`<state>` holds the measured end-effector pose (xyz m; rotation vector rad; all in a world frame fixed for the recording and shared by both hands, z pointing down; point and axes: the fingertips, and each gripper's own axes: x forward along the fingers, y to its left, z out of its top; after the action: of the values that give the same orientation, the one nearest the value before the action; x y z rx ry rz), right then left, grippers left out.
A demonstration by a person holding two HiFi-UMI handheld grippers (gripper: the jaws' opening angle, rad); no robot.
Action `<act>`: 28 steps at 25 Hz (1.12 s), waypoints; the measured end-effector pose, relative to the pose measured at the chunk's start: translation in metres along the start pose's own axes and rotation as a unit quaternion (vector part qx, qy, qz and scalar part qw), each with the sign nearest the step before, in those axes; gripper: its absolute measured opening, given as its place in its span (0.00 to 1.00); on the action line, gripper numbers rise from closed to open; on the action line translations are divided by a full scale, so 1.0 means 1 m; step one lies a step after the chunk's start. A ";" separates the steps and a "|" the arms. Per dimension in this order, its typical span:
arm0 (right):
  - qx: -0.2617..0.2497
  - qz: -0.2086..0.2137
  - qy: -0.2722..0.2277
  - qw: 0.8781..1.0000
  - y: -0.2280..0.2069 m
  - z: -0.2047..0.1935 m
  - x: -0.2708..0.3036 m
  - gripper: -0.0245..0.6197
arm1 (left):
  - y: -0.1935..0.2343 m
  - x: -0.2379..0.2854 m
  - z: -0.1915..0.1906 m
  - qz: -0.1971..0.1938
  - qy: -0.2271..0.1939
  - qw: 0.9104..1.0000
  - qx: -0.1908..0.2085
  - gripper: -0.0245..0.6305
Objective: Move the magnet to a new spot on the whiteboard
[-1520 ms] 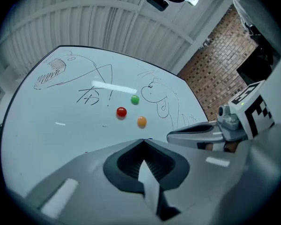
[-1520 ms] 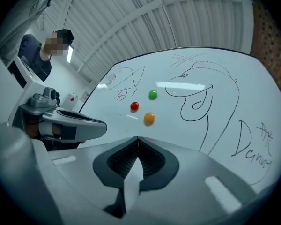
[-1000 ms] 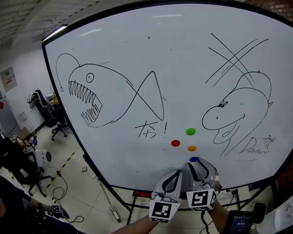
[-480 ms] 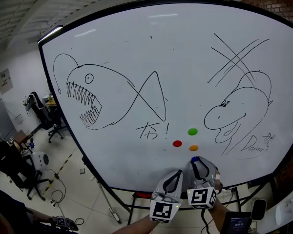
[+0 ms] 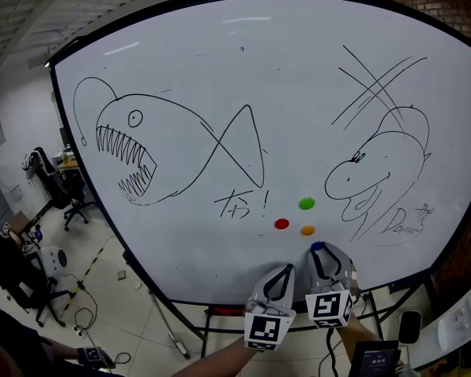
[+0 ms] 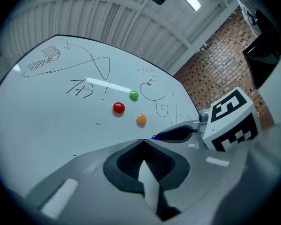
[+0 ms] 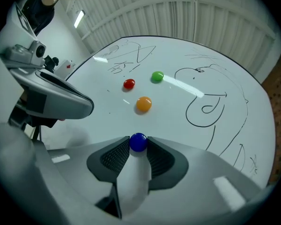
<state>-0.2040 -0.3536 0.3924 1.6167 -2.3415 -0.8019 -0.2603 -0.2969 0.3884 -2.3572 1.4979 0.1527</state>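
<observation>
A blue magnet [image 5: 317, 247] [image 7: 138, 142] sits low on the whiteboard [image 5: 220, 77], below the orange magnet [image 5: 308, 230]. My right gripper [image 5: 320, 253] [image 7: 138, 145] has just been closing and its pads now press on the blue magnet from both sides. A red magnet [image 5: 282, 224] and a green magnet [image 5: 307, 203] stick to the board just above. My left gripper [image 5: 284, 269] [image 6: 141, 140] hangs beside the right one, shut and empty, its tips close to the board's lower part.
Marker drawings of a fish and a duck-like head cover the board. Below its bottom edge are the stand's legs [image 5: 180, 332]. Office chairs [image 5: 51, 171] and floor cables stand at the left, a brick wall [image 5: 467, 242] at the right.
The right gripper's jaws have narrowed onto the blue magnet. Both grippers stay in about the same place low on the board, and the head view has shifted slightly.
</observation>
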 end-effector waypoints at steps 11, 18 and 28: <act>0.009 -0.005 -0.023 1.000 -0.073 -0.009 -0.023 0.23 | -0.066 0.073 0.018 -0.031 -0.027 0.999 -0.008 0.04; 0.014 -0.017 -0.027 0.999 -0.157 -0.040 -0.043 0.23 | -0.132 0.132 0.037 -0.045 -0.048 0.998 -0.013 0.04; 0.025 -0.067 -0.020 0.997 -0.285 -0.089 -0.078 0.23 | -0.236 0.200 0.061 -0.087 -0.069 0.994 -0.015 0.04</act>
<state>0.0958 -0.3864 0.3279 1.8102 -2.3190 -0.8142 0.0438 -0.3566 0.3312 -2.4333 1.2289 0.2892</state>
